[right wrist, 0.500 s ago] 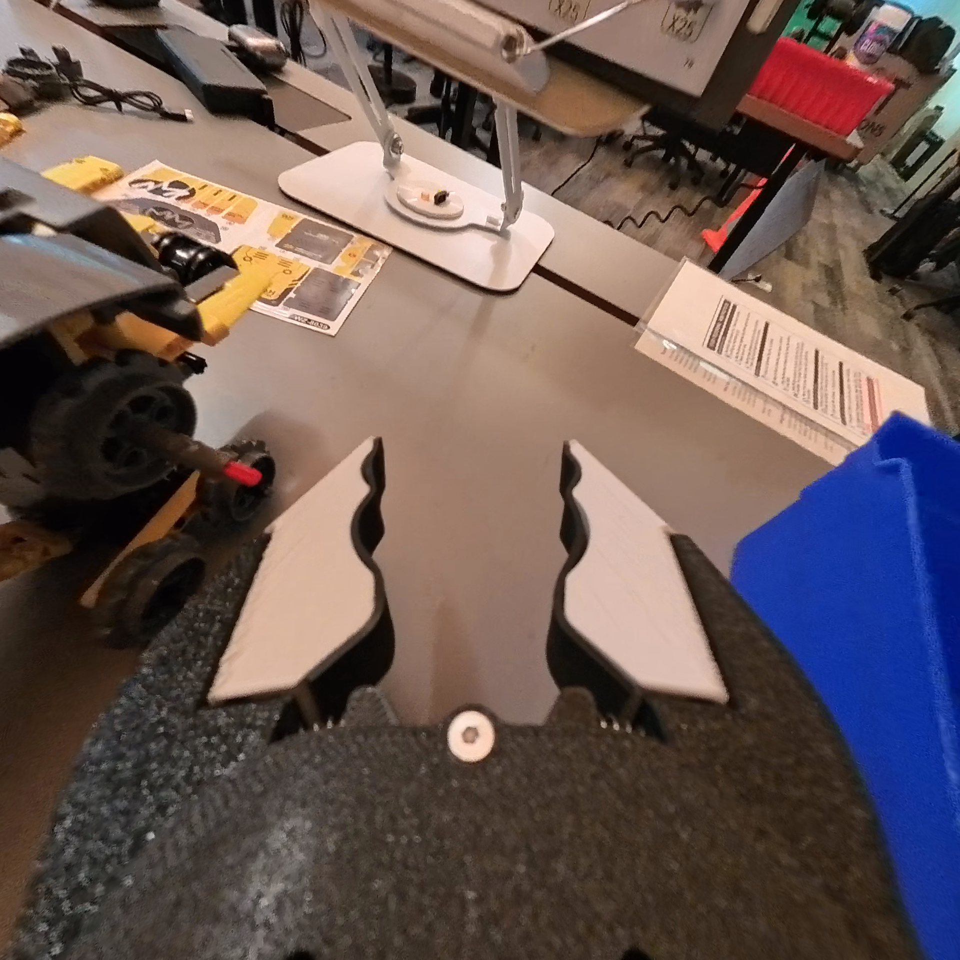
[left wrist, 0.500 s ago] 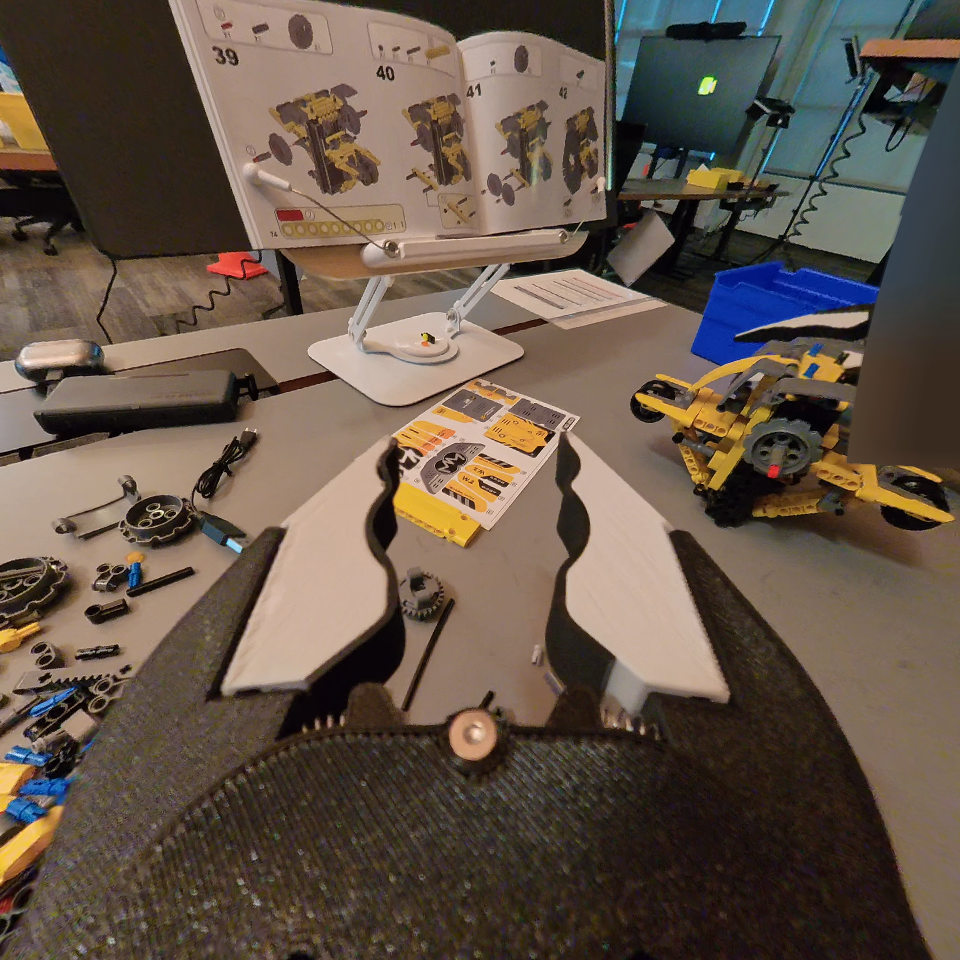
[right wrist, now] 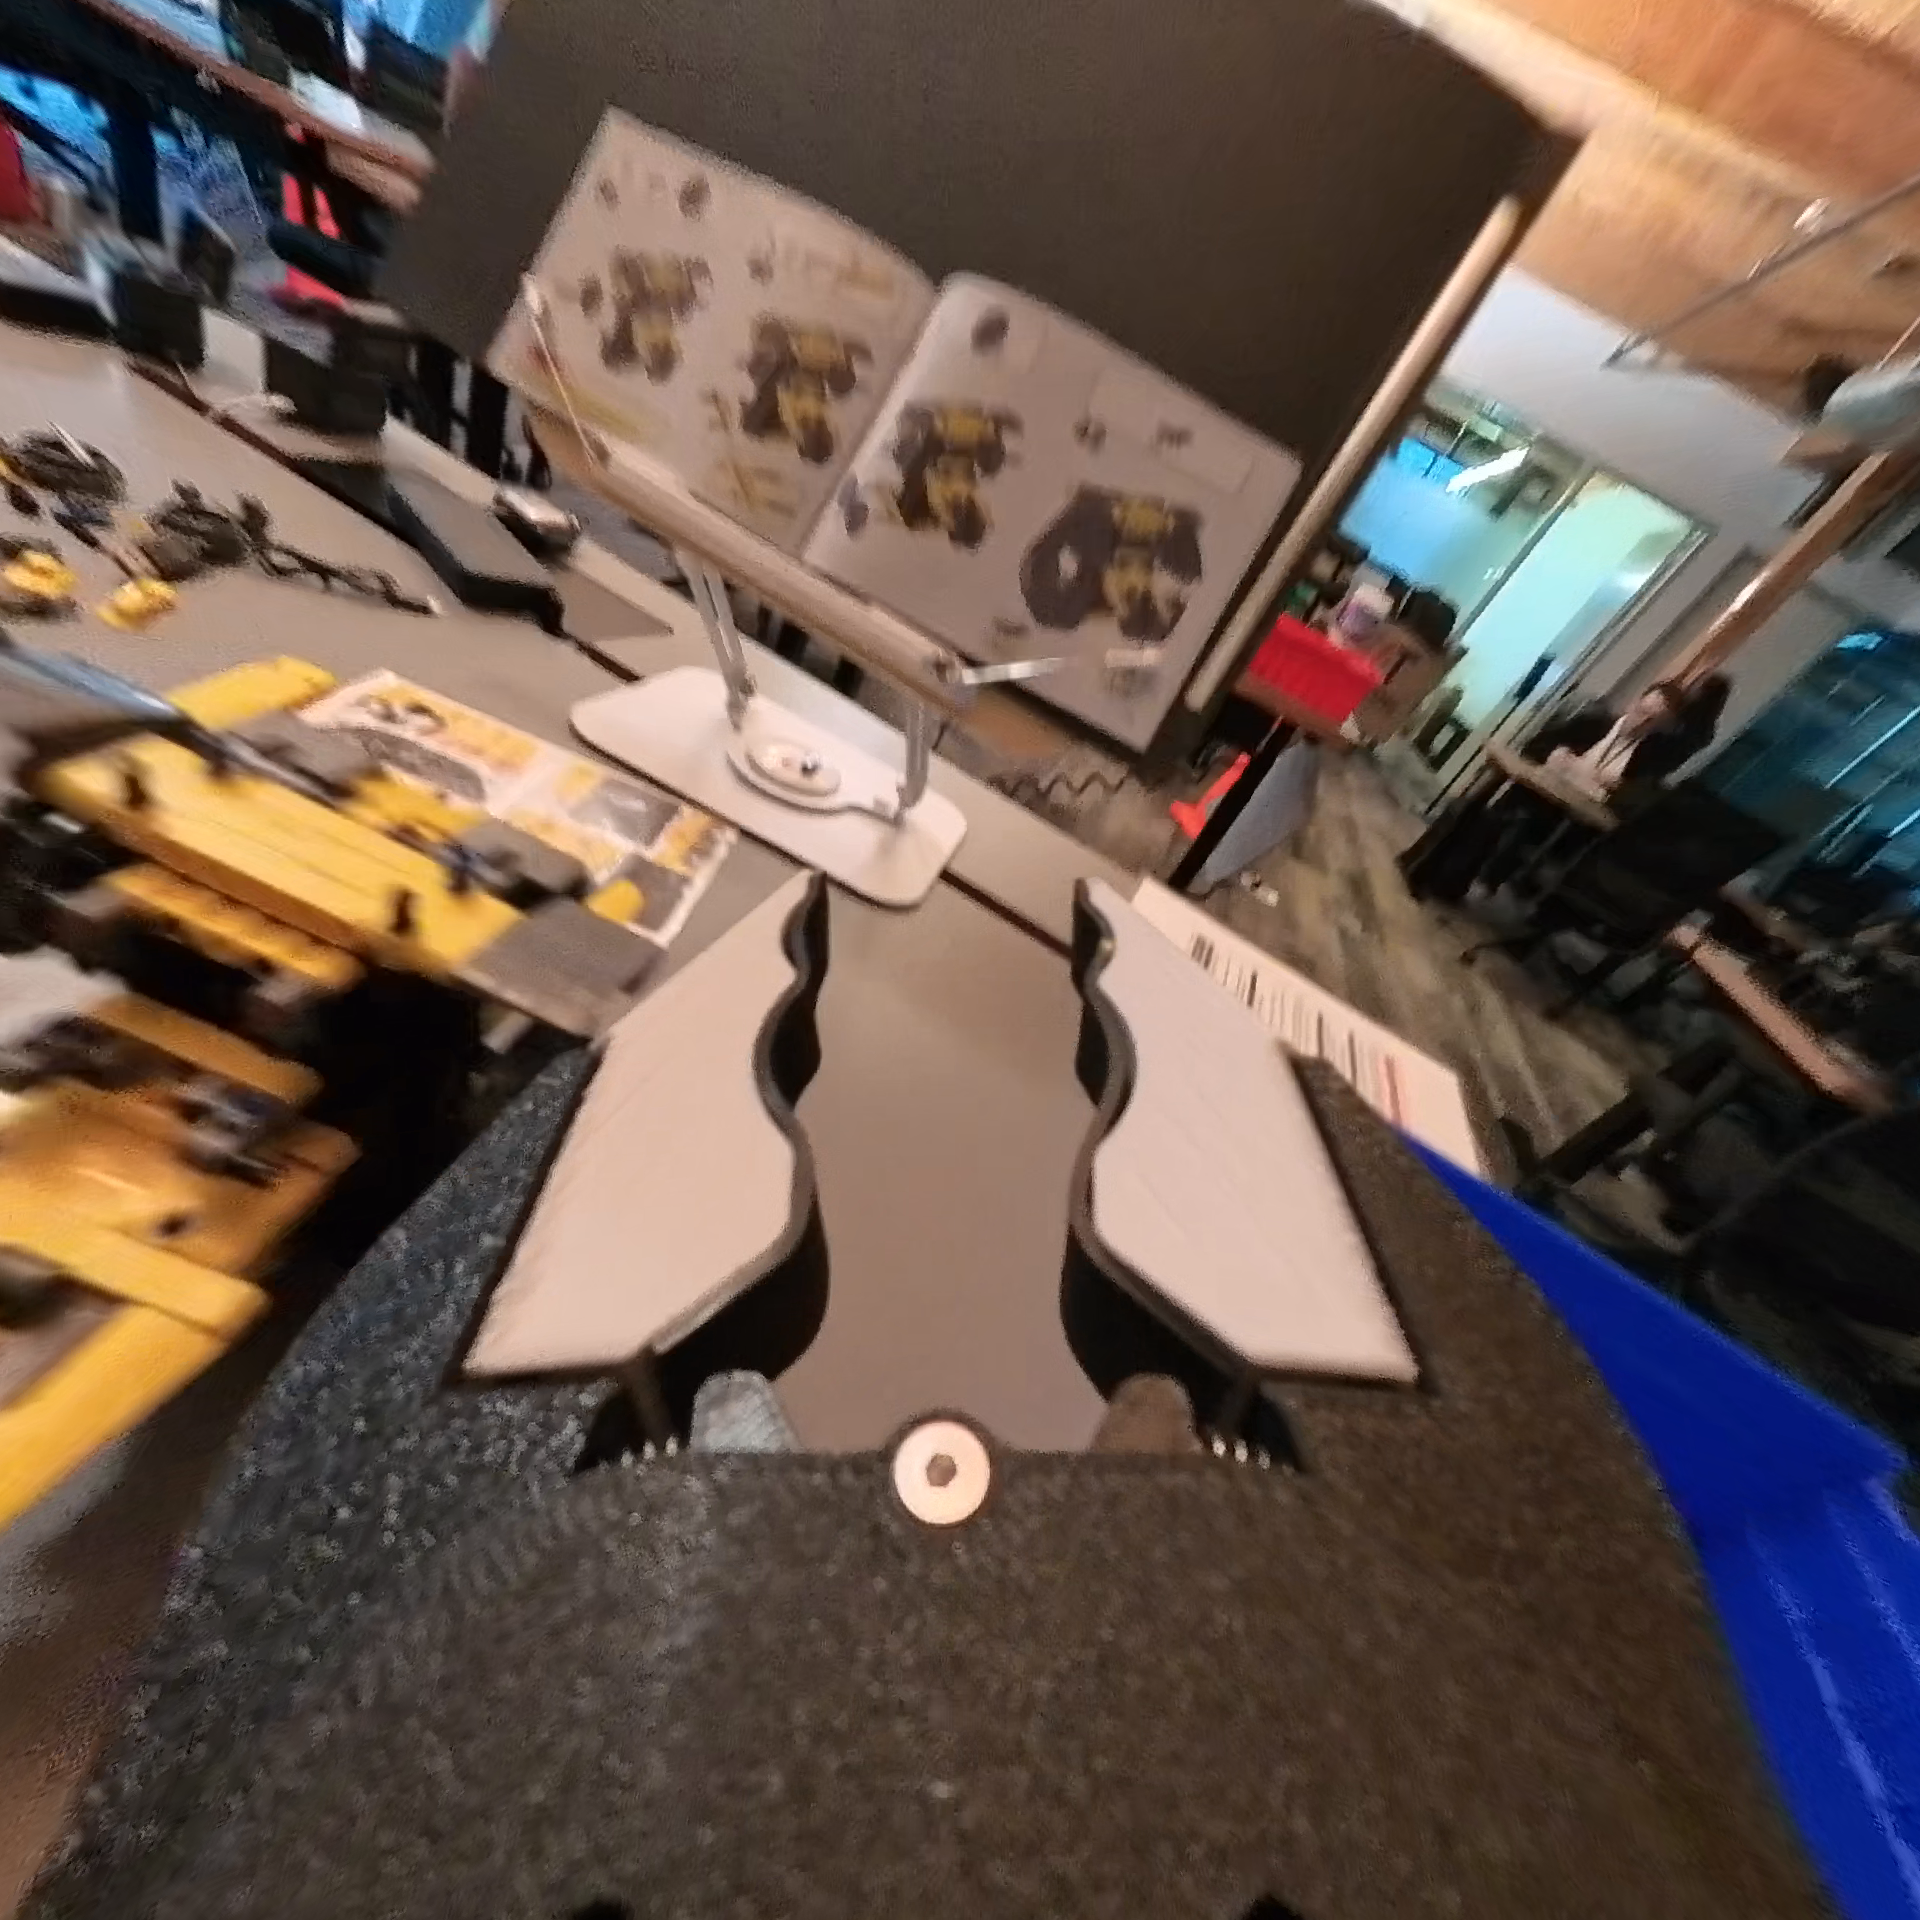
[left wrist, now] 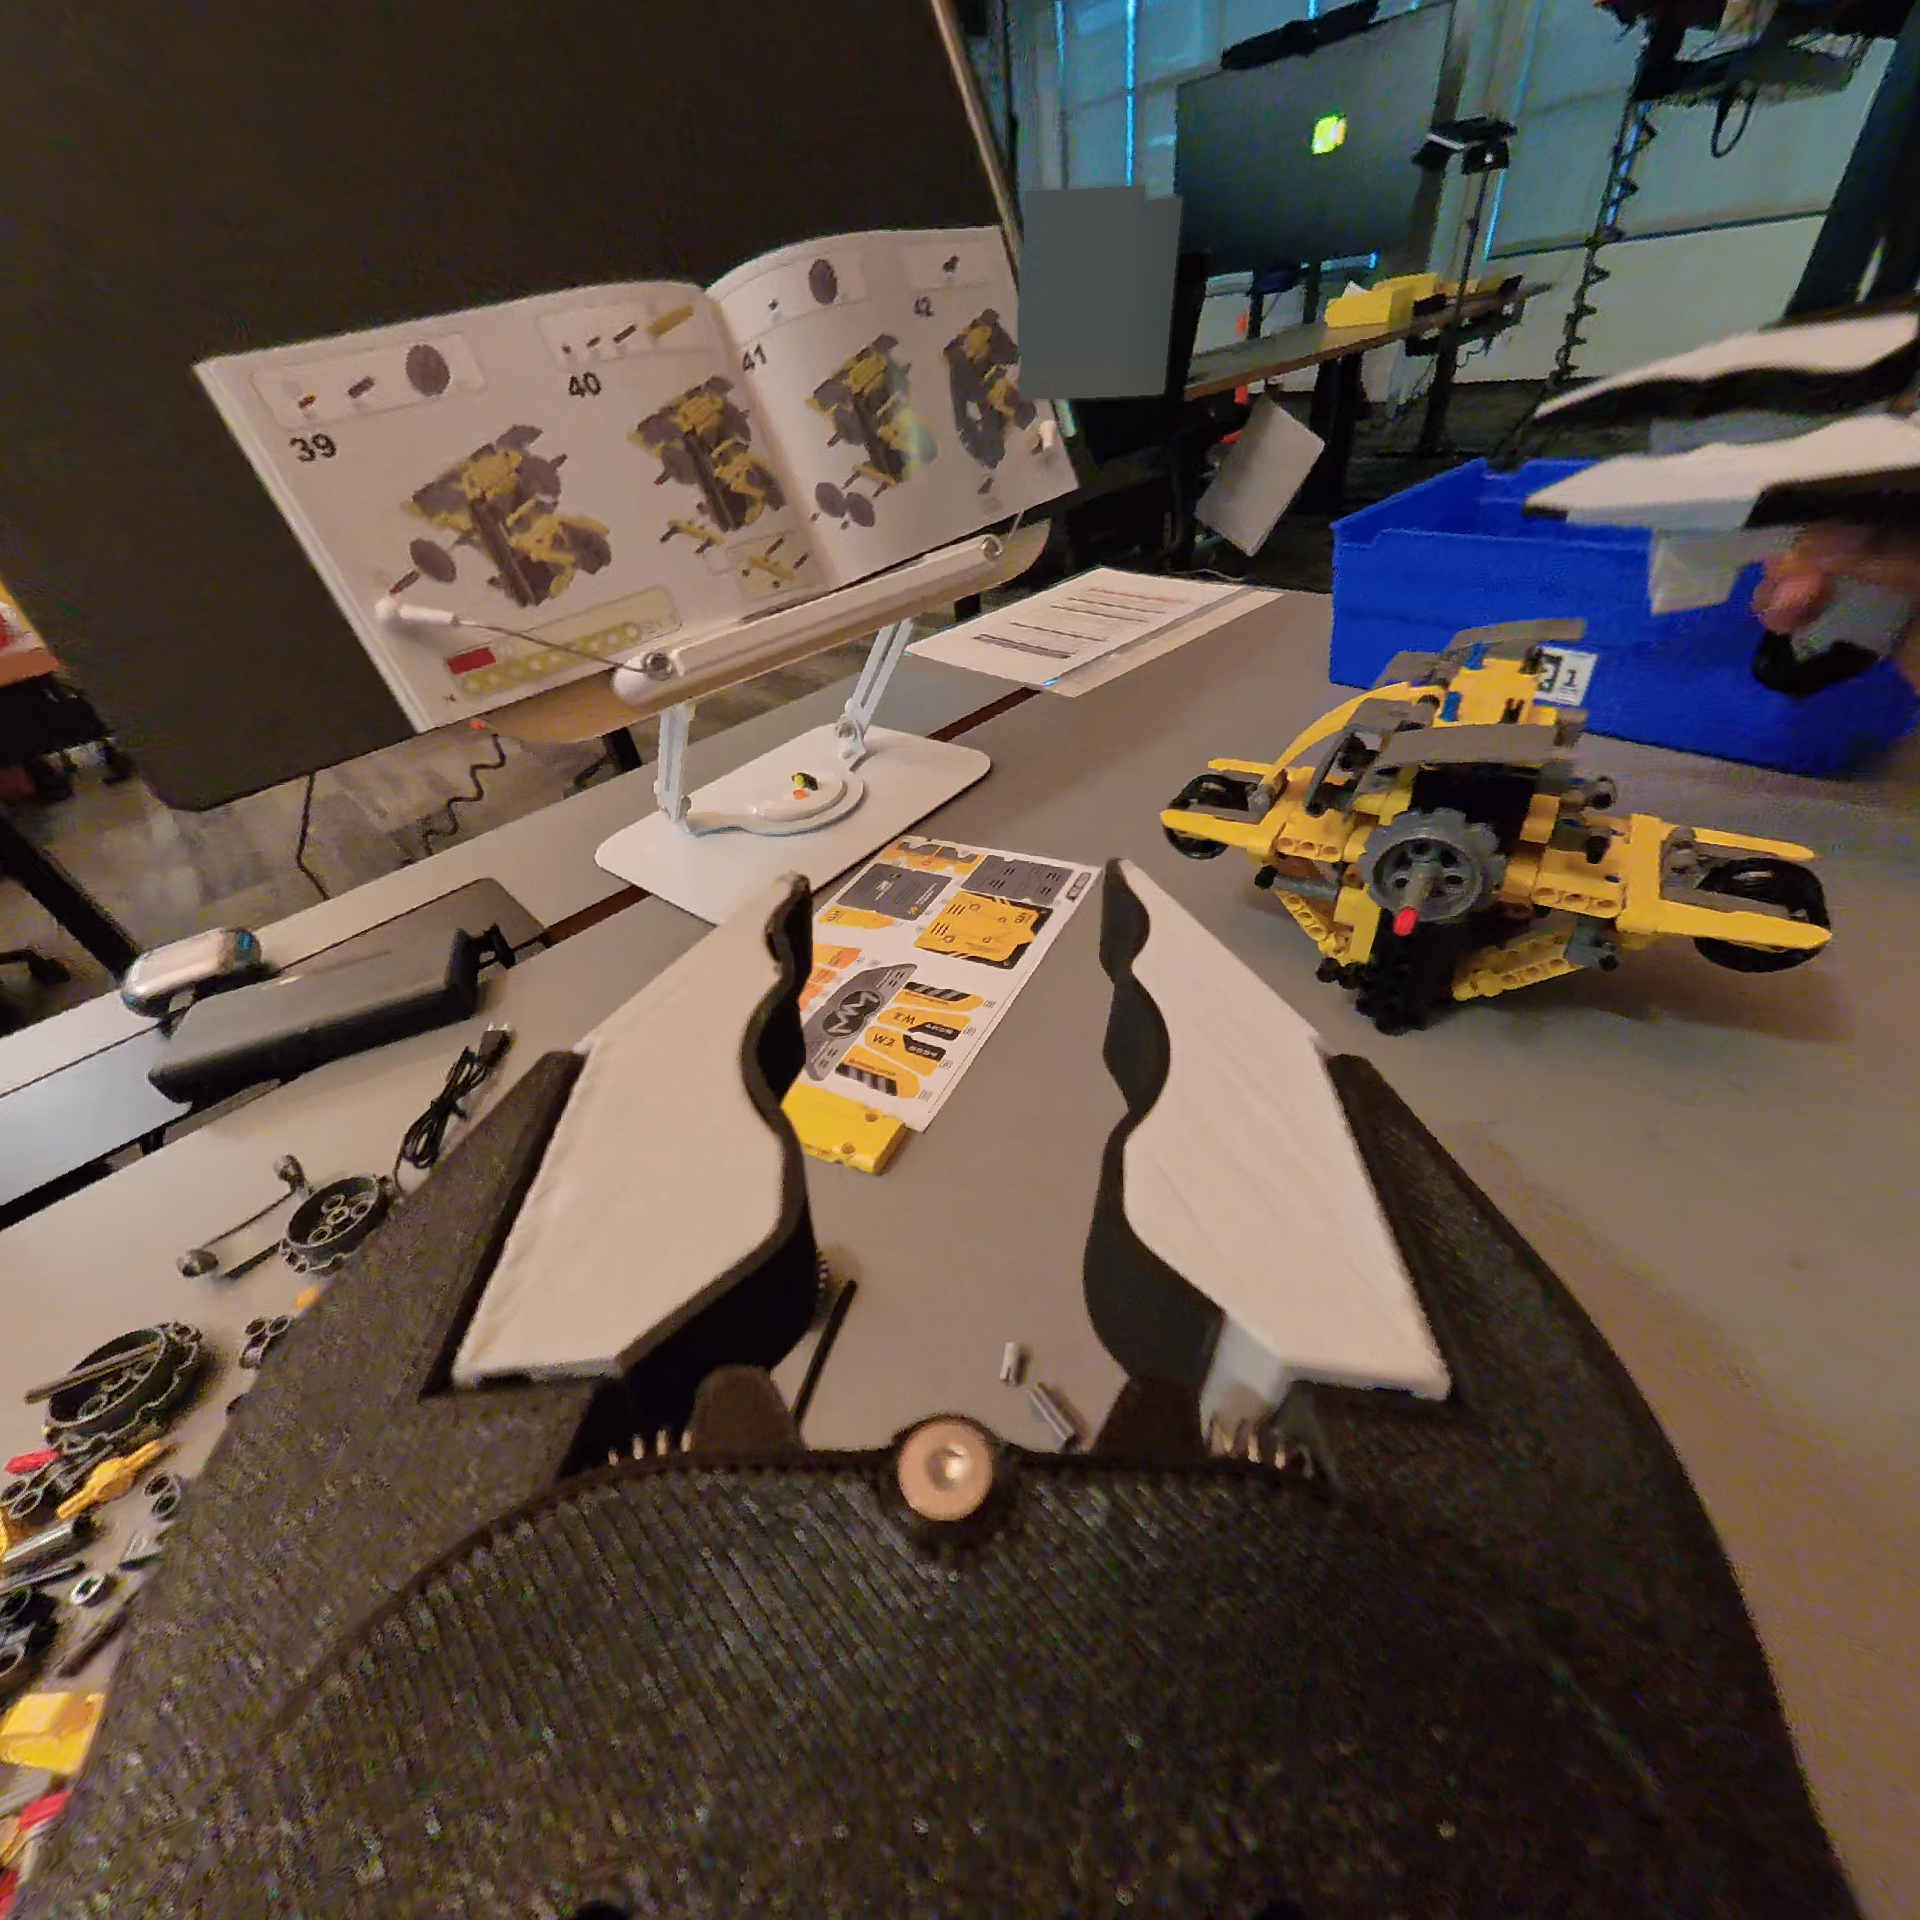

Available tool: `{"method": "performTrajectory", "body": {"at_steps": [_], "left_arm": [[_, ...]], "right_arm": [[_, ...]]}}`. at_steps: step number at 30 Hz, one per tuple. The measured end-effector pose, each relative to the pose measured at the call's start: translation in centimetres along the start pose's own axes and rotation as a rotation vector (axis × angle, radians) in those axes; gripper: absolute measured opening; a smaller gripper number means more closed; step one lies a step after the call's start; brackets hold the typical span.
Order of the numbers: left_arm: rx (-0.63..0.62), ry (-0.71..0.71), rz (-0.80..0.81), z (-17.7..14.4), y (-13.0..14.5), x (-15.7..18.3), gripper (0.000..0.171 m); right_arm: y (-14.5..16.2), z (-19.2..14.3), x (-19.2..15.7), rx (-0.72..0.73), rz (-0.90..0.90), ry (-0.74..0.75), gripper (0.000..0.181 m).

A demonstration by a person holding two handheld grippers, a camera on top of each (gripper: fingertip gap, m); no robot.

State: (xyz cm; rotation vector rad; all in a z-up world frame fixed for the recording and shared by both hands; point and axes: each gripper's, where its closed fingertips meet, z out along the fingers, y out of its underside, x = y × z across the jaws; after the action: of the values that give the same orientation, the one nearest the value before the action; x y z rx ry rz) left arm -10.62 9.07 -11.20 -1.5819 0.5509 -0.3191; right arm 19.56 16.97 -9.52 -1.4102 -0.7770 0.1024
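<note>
My left gripper (left wrist: 951, 883) is open and empty, held above the grey table (left wrist: 1558, 1195) over a sticker sheet (left wrist: 935, 956) and a yellow brick (left wrist: 844, 1135). A black axle (left wrist: 826, 1340) and small grey pins (left wrist: 1044, 1397) lie under it. A yellow and black brick vehicle (left wrist: 1455, 883) stands to its right. My right gripper (right wrist: 948, 894) is open and empty, raised above the table; it also shows in the left wrist view (left wrist: 1725, 436) at the upper right. The vehicle (right wrist: 208, 914) is blurred at its left.
An open instruction booklet (left wrist: 644, 468) rests on a white stand (left wrist: 800, 810) at the back. A blue bin (left wrist: 1507, 603) stands at the right. Several loose parts (left wrist: 104, 1434) lie at the left, with a black box (left wrist: 322, 1008) and a cable (left wrist: 447, 1101). A printed sheet (left wrist: 1081, 613) lies beyond. One gripper's finger ends stand about 30 cm off the other's.
Both grippers have risen and tilted up. The right gripper has lifted away from the vehicle and now shows high at the right of the left wrist view. Both stay open.
</note>
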Motion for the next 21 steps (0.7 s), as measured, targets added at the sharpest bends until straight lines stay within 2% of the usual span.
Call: {"method": "performTrajectory", "body": {"at_steps": [2, 5, 7, 9, 11, 14, 16, 19, 21], "left_arm": [[-0.015, 0.013, 0.013, 0.3, 0.3, 0.7, 0.058], [-0.046, 0.059, 0.033, 1.1, 0.9, 2.2, 0.062], [-0.055, 0.112, 0.046, 1.4, 1.2, 3.6, 0.070], [-0.045, 0.168, 0.043, 1.5, 0.9, 4.8, 0.075], [-0.032, 0.149, 0.051, 1.2, 0.5, 4.4, 0.075], [0.002, 0.071, 0.047, 0.2, -0.3, 2.2, 0.071], [0.007, 0.036, 0.029, -0.5, -0.2, 0.6, 0.066], [-0.056, -0.043, 0.036, -1.5, 1.1, -2.3, 0.053], [-0.098, -0.098, 0.040, -2.3, 2.0, -4.3, 0.038]], "right_arm": [[-3.0, -1.5, -1.9, 0.064, -0.002, -0.012, 0.038], [-7.4, -3.3, -7.5, 0.166, 0.001, -0.132, 0.030], [-9.7, -4.1, -13.0, 0.222, 0.015, -0.299, 0.025], [-10.8, -4.5, -19.5, 0.231, 0.060, -0.533, 0.024], [-10.4, -4.4, -25.2, 0.177, 0.079, -0.721, 0.024], [-8.3, -2.3, -29.9, 0.086, -0.009, -0.806, 0.017], [-7.7, -0.9, -31.6, 0.064, -0.026, -0.840, 0.002], [-6.6, 1.0, -33.2, 0.000, 0.033, -0.878, 0.000], [-5.1, 1.3, -33.7, -0.050, 0.097, -0.901, 0.000]]}}
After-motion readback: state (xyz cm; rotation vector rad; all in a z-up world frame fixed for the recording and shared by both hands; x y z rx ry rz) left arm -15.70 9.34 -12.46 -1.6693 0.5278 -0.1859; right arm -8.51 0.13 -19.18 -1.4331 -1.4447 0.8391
